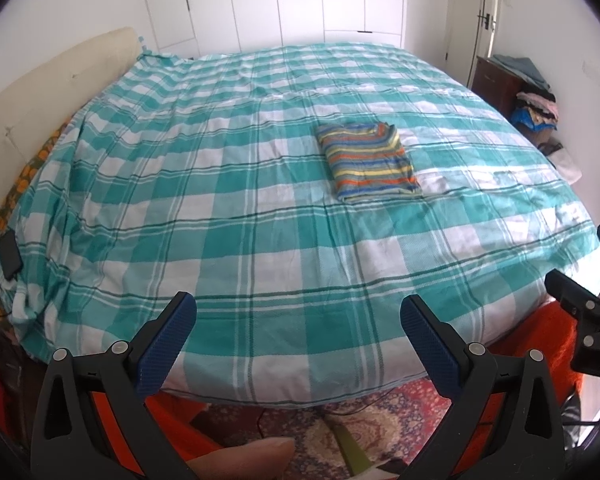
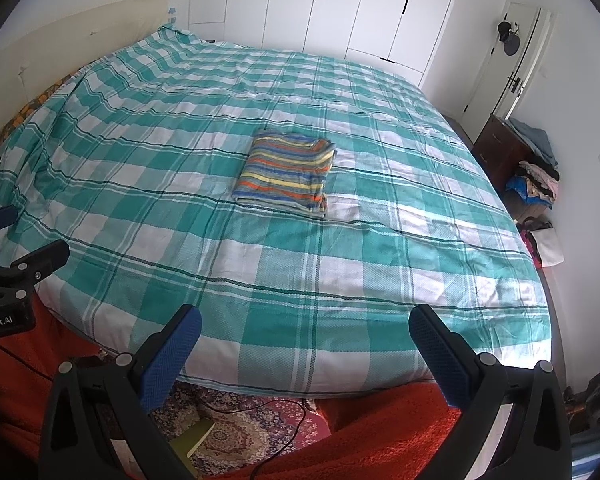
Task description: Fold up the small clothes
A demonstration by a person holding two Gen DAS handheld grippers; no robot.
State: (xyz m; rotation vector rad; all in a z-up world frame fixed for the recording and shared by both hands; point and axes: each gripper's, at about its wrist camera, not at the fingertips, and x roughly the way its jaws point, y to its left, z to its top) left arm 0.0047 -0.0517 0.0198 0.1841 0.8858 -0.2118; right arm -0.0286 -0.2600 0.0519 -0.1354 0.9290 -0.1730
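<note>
Two hand-held grippers are hovering at the near edge of the bed, both w/ jaws spread wide and gripping nothing: the left hand-held gripper [image 1: 298, 322] and the right hand-held gripper [image 2: 305, 334], blue pads facing inward. A fingertip [image 1: 256, 454] is showing at the bottom of the left wrist view. Below the grippers, a patterned rug [image 2: 236, 436] is lying on the floor w/ a black cable [image 2: 288, 436] trailing over it and a yellow-green book-like item [image 2: 194, 438] beside it; orange fabric [image 2: 380, 436] is bunching at the bed's foot. The bed [image 1: 260, 240] is carrying a teal-and-white checked cover, lightly wrinkled, w/ nothing lying between the grippers and the garment. Past mid-bed, slightly right of centre in the left view, the striped folded garment [image 1: 370, 160] [image 2: 286, 174] is sitting flat as a neat rectangle. Its long axis is running roughly near-to-far, tilted a bit; stripes are crossing the short way. A folded edge is facing the grippers, and what looks like the collar end is pointing away. On the bed's left edge a dark phone-like item [image 1: 10, 254] is resting. Far right, a dark wooden cabinet [image 2: 504, 148] is standing w/ a clothes pile [image 2: 538, 178] beside it. Beyond, white wardrobe doors [image 2: 340, 4] are lining the back wall.
</note>
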